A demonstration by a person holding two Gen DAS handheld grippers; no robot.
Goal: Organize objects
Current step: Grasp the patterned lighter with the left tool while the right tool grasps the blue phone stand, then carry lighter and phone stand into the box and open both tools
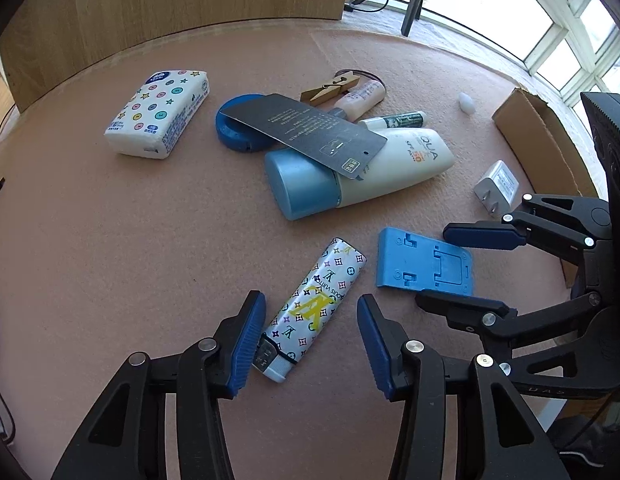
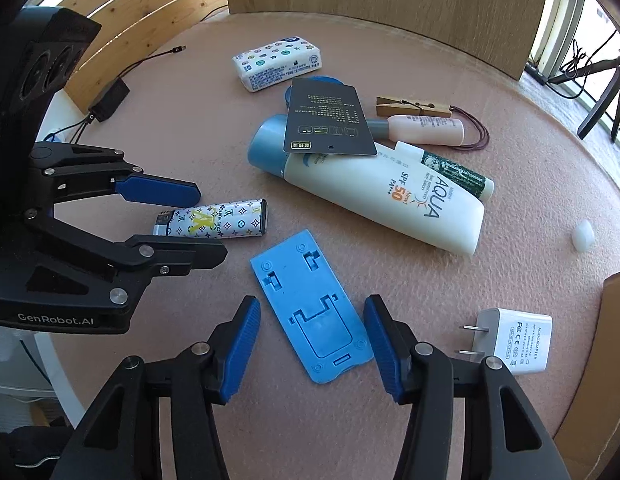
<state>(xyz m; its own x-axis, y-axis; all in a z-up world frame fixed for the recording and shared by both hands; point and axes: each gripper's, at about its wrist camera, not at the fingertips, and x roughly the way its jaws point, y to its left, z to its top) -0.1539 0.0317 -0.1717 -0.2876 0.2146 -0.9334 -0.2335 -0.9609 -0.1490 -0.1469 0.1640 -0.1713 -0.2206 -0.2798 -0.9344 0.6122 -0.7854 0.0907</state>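
Tools poised over clutter on pink table [image 1: 109,240].
Left tool [image 1: 312,344] gapes around patterned lighter [image 1: 310,304]; right tool [image 2: 312,346] spread wide, straddling blue phone stand [image 2: 310,308].

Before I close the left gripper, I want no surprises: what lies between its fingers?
Only the patterned lighter lies between the open left gripper fingers, in the left wrist view.
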